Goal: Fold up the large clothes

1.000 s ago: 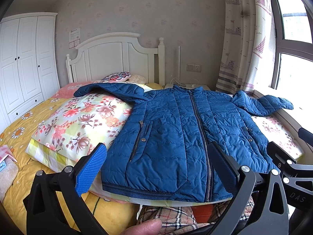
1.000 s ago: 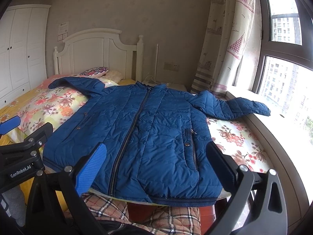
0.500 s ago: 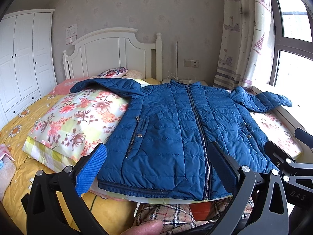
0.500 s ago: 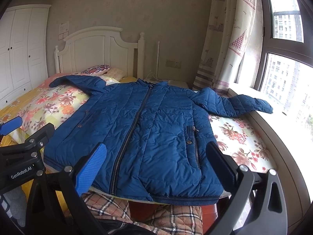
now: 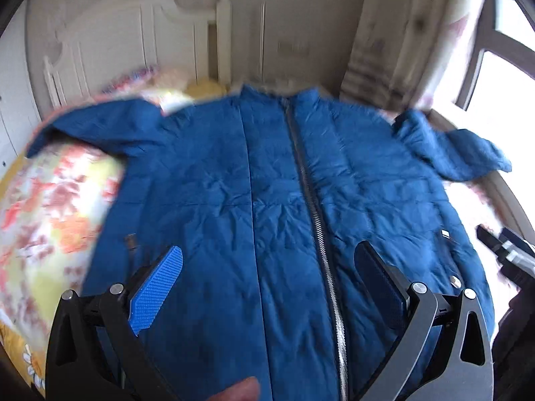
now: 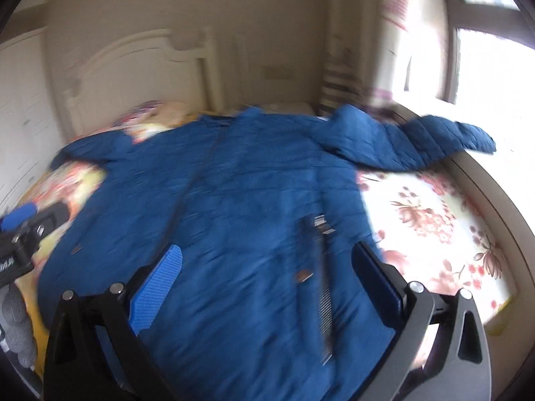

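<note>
**Over the bed: both tongs wide, jacket not yet touched**

Across the middle of both views lies the blue quilted zip-up jacket (image 5: 274,200), spread flat and front side up on the bed with the floral yellow and pink cover (image 6: 434,220). Its collar points to 12 o'clock, toward the white wooden headboard (image 5: 133,43). One sleeve goes out to 10 o'clock, the other sleeve (image 6: 418,140) reaches to 2 o'clock, near the bright window (image 6: 485,67). The silver zipper (image 5: 311,200) is closed and runs from 12 toward 6 o'clock.

The left gripper (image 5: 267,287) hangs above the lower body of the jacket, its fingers far apart, holding nothing. The right gripper (image 6: 267,284) also stands wide, empty, above the jacket's side with the pocket. In the right wrist view the left tool shows at 9 o'clock. Both pictures are blurred.

I judge the folding has not begun; the next move is probably to take a sleeve or a hem edge.

What can go wrong: the padded cloth is thick and slippery, so a shallow pinch may catch only the top layer and slide off. A fast approach could push wrinkles into the body. The sleeve at 2 o'clock lies at the bed edge and may fall down there if it is pulled sideways.
</note>
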Motion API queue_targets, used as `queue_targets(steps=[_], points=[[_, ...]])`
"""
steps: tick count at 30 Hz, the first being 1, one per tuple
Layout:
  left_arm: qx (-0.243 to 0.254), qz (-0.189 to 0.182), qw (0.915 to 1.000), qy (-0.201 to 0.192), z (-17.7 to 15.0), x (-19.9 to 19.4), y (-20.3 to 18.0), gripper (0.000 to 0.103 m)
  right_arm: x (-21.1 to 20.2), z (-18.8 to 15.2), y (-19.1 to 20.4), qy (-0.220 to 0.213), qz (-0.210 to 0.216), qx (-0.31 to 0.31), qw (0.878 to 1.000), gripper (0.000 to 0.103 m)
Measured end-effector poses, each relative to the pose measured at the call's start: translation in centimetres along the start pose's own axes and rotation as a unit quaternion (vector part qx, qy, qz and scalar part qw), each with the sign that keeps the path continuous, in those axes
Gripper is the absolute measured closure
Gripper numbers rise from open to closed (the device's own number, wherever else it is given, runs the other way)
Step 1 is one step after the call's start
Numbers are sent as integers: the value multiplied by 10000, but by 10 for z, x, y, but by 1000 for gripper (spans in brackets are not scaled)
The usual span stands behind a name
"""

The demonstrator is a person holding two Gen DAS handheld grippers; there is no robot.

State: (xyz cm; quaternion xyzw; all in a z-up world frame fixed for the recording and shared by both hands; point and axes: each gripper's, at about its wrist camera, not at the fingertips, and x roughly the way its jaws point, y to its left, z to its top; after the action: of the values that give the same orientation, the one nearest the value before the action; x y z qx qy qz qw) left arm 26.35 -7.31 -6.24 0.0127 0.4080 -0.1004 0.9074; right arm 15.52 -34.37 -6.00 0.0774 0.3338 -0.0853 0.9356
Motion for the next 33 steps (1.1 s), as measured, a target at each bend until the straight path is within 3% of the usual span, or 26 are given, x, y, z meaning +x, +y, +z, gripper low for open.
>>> queue_targets(steps=[3, 7, 10, 16, 18, 20, 21, 22, 23, 25, 27, 30, 31, 33], points=[[-161, 345, 9991, 200, 29, 57, 17, 4, 54, 33, -55, 317, -432, 845, 9950, 2], [-282, 558, 9969, 482, 39, 101, 48, 4, 100, 69, -130, 358, -881, 1773, 9795, 2], [-474, 329, 9971, 506, 35, 113, 61, 4, 134, 92, -179, 451, -1268, 2181, 9666, 2], [-314, 546, 9967, 507, 31, 115, 54, 4, 196, 121, -236, 695, -1635, 2527, 9511, 11], [-324, 538, 9968, 499, 32, 116, 55, 4, 211, 128, -248, 688, -1651, 2697, 9462, 19], [-337, 531, 9968, 487, 33, 117, 55, 4, 217, 130, -262, 544, -1585, 3003, 9390, 49], [-335, 538, 9968, 487, 33, 117, 55, 4, 218, 132, -266, 444, -1516, 3115, 9370, 58], [-335, 544, 9968, 485, 35, 119, 54, 4, 219, 139, -268, 248, -1428, 3176, 9371, 75], [-342, 547, 9967, 483, 35, 119, 54, 4, 215, 145, -263, 69, -1463, 3088, 9398, 87], [-344, 558, 9967, 483, 35, 119, 54, 4, 202, 167, -235, -462, -1688, 2539, 9513, 91], [-355, 562, 9966, 491, 35, 120, 55, 4, 190, 194, -192, -919, -1593, 1900, 9644, 94], [-371, 591, 9962, 514, 37, 121, 55, 4, 184, 224, -114, -1118, -1010, 921, 9843, 94], [-378, 599, 9961, 521, 37, 121, 55, 4, 183, 232, -70, -1162, -673, 381, 9902, 94], [-395, 609, 9959, 536, 38, 121, 55, 4, 184, 234, -14, -1129, -166, -174, 9933, 94]])
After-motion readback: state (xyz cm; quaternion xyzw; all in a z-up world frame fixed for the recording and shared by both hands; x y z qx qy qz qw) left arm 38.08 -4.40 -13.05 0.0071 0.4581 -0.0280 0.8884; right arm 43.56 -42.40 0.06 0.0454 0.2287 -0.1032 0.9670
